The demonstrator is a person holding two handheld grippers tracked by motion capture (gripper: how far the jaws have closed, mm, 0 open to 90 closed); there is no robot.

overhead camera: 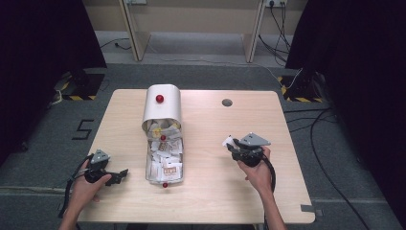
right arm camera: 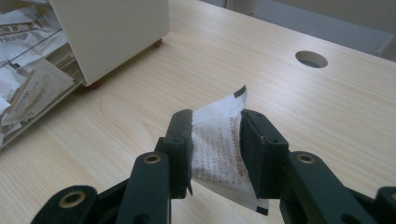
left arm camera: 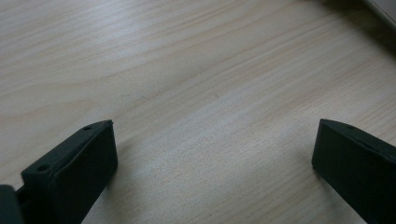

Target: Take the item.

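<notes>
My right gripper (right arm camera: 216, 144) is clamped on a white paper packet (right arm camera: 219, 154), held above the table (overhead camera: 215, 191) to the right of the box (overhead camera: 163, 143). The packet carries lines of small dark print, too fine to read, with black marks at its corners. My left gripper (overhead camera: 120, 174) sits low over bare wood just left of the box, jaws spread wide with nothing between them. The box lies on the table, its clear drawer pulled out and full of packets (overhead camera: 164, 158); one in the right gripper view reads "Hong".
</notes>
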